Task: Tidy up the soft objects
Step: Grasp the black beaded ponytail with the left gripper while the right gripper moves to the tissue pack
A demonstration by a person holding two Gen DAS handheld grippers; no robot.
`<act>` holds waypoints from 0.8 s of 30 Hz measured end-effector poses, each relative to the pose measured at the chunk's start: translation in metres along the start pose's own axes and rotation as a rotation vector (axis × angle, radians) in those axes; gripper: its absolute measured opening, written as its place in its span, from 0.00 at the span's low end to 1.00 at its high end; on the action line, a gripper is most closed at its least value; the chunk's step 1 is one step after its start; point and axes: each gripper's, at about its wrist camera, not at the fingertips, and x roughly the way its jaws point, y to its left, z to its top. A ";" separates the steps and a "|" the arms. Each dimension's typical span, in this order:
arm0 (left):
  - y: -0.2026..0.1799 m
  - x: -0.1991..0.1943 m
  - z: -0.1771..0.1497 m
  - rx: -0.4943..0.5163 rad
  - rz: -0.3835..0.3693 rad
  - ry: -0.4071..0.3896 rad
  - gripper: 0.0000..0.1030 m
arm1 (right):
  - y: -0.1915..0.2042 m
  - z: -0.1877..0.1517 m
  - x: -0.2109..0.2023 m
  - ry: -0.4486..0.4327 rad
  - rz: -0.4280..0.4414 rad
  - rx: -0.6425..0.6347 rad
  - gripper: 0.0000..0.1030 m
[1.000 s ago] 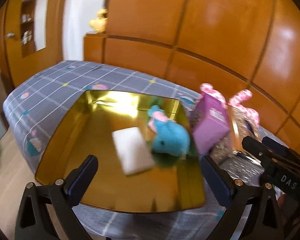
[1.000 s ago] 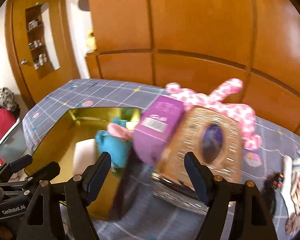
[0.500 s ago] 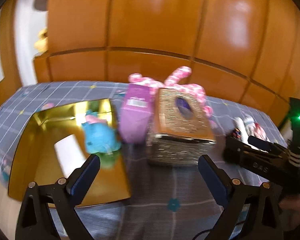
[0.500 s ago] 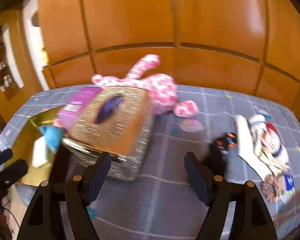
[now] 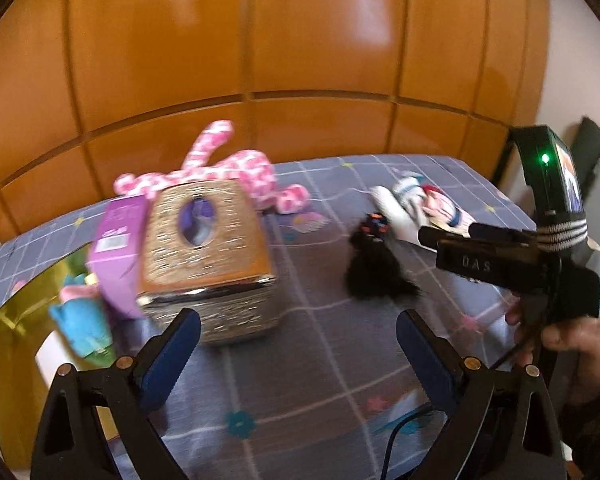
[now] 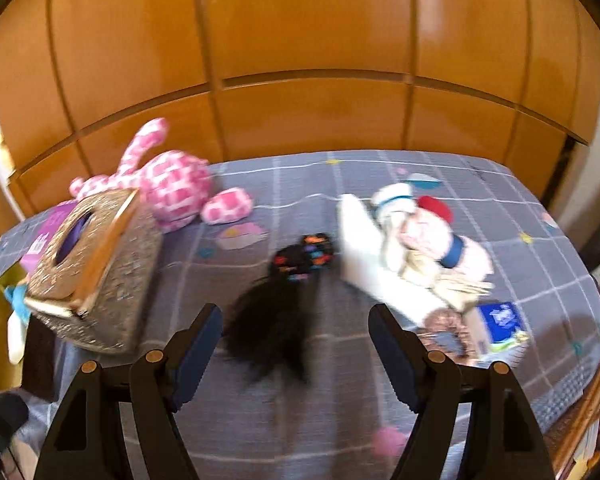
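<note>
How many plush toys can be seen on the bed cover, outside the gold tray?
2. The pink plush rabbit lies behind the glittery tissue box, near the wooden wall. The sailor duck plush lies at the right. More may be hidden behind the box.

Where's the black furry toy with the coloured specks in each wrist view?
Left wrist: the black furry toy lies right of centre on the checked bedspread, right of the glittery gold tissue box.
Right wrist: the toy lies at centre, just beyond the open hand-held gripper.
Shared landmark: the gold tissue box, left of the toy in both views.
</note>
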 end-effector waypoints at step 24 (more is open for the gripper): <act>-0.097 0.141 0.048 0.144 -0.171 0.214 0.63 | -0.143 0.004 0.000 0.065 -0.113 0.273 0.75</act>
